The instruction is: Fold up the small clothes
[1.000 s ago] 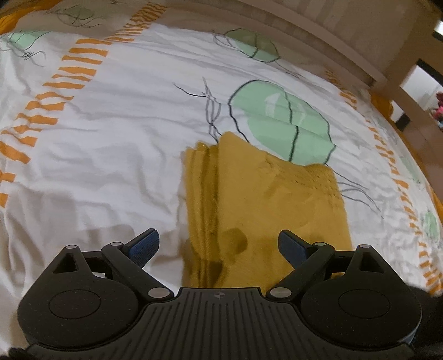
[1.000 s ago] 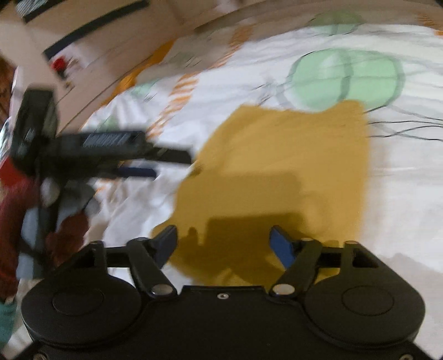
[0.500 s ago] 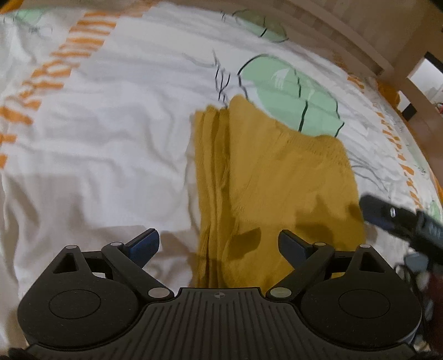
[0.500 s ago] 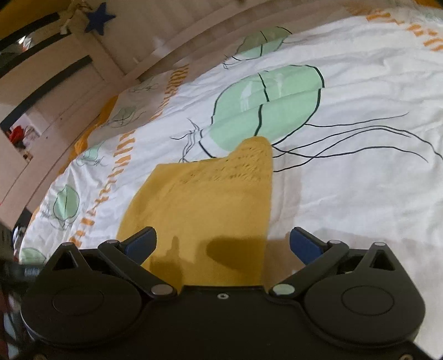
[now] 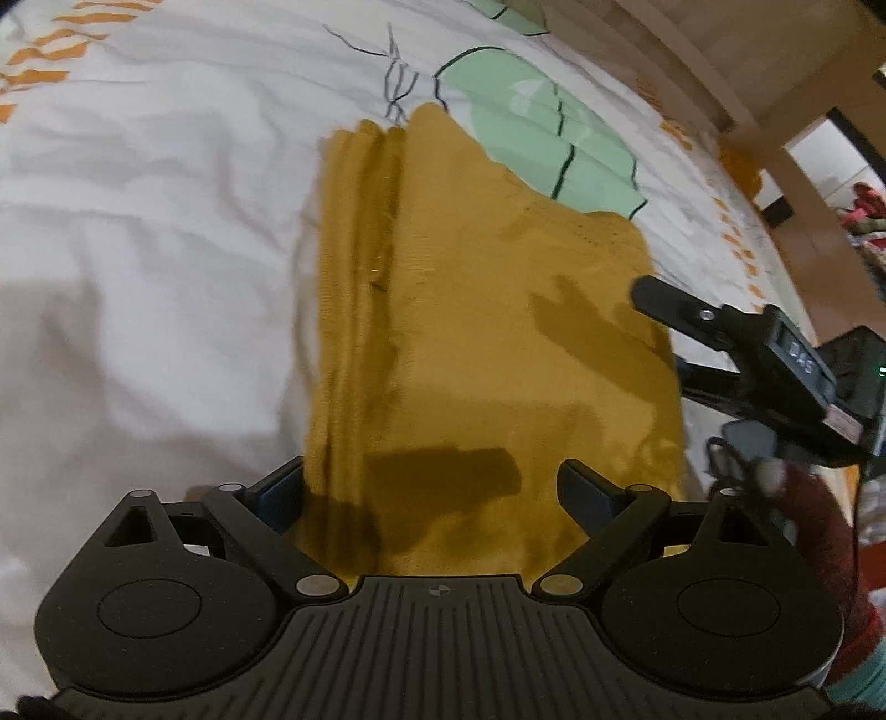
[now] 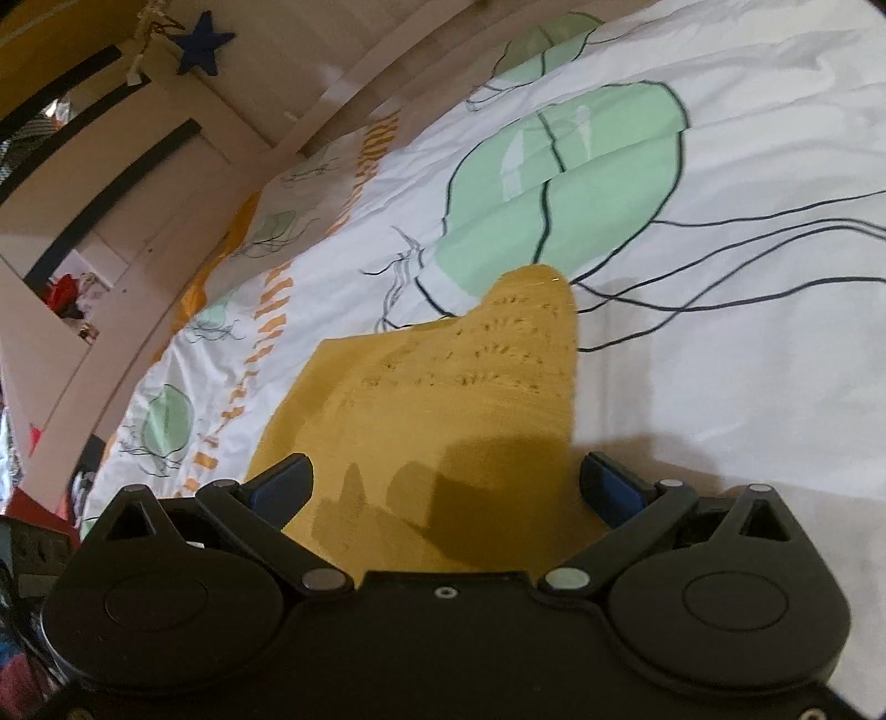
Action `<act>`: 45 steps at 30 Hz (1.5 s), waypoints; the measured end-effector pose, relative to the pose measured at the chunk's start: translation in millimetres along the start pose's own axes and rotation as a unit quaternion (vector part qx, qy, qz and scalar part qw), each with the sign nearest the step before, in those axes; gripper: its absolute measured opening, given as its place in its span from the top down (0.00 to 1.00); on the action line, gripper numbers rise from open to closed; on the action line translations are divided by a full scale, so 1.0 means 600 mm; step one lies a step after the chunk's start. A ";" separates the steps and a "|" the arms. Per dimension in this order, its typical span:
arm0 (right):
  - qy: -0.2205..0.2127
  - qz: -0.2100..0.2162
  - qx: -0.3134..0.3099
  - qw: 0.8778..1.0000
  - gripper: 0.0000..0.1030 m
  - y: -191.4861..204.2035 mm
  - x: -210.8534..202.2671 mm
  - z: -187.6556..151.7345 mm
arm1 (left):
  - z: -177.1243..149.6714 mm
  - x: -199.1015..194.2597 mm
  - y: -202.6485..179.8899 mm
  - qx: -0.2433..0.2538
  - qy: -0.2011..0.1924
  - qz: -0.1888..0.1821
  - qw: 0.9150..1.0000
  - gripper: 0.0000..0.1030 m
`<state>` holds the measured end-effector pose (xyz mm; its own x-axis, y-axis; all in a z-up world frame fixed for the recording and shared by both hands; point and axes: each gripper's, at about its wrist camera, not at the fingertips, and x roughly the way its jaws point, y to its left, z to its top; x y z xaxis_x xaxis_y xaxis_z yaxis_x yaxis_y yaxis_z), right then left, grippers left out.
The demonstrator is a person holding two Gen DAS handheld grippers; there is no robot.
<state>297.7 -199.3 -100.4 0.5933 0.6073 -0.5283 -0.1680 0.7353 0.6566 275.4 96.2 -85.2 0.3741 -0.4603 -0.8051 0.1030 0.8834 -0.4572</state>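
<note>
The mustard-yellow knitted garment [image 5: 487, 354] lies folded flat on the bed [image 5: 144, 232], on a white cover printed with green leaf shapes and orange dashes; its long axis runs away from both cameras, the near end between the fingers of each claw and the far end touching a large green leaf print [image 5: 542, 127]; the left wrist view shows several stacked fold edges bunched along the garment's left side, which the right wrist view does not, while the right wrist view shows rows of small openwork holes in the knit near the far corner [image 6: 498, 343] and a dark blue star [image 6: 202, 47] on the wooden furniture beyond the bed; the left claw [image 5: 437, 490] stands wide apart over the near end, gripping nothing; the right claw [image 6: 446, 487] is likewise spread apart over the garment's right part, and appears in the left wrist view at the garment's right edge [image 5: 659, 327].
</note>
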 end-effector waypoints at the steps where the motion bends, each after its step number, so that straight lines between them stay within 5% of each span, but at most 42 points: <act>1: 0.002 0.005 0.000 1.000 0.00 0.000 0.004 0.001 | 0.000 0.002 -0.001 0.001 -0.002 -0.009 1.000 0.09; 5: 0.009 0.012 -0.015 1.000 0.00 0.006 0.014 0.002 | 0.000 0.010 0.000 -0.027 -0.010 -0.065 0.997 0.19; 7: 0.010 0.009 -0.022 1.000 0.00 0.009 0.015 0.001 | -0.002 0.011 -0.004 -0.018 -0.012 -0.055 0.998 0.29; 10: 0.003 0.014 -0.012 1.000 0.00 0.004 0.009 -0.001 | -0.004 0.009 -0.003 -0.016 -0.021 -0.045 0.999 0.54; 11: 0.000 0.019 -0.010 1.000 0.00 0.001 0.007 -0.003 | -0.002 0.009 0.002 -0.023 -0.021 -0.058 0.998 0.72; 12: 0.000 0.024 -0.014 1.000 0.00 -0.001 0.006 -0.004 | 0.001 0.011 0.010 -0.039 -0.018 -0.072 0.996 0.78; 15: 0.009 0.023 -0.028 0.999 0.09 0.003 0.006 -0.002 | 0.002 0.016 0.017 -0.056 -0.016 -0.086 0.995 0.81; 16: 0.013 0.015 -0.031 0.999 0.39 0.006 0.007 0.001 | 0.000 0.013 0.011 -0.047 -0.018 -0.084 0.995 0.81; 17: 0.024 0.005 -0.030 0.999 0.55 0.009 0.008 0.004 | -0.002 0.009 0.006 -0.043 -0.021 -0.085 0.995 0.82; 24: 0.054 0.005 0.008 0.999 0.61 0.011 -0.037 0.002 | -0.048 -0.027 -0.029 -0.055 -0.011 -0.117 0.992 0.83; 37: 0.089 -0.017 0.044 0.995 0.63 0.021 -0.227 -0.107 | -0.199 -0.069 -0.112 -0.050 0.029 -0.159 0.986 0.83; 45: 0.062 -0.040 0.034 0.997 0.60 0.019 -0.283 -0.141 | -0.239 -0.065 -0.105 -0.063 0.014 -0.110 0.992 0.83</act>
<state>128.6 -268.8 -48.5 0.5009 0.5828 -0.6399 -0.0671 0.7633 0.6426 122.3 46.2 -79.0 0.3291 -0.6444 -0.6903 0.0618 0.7441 -0.6652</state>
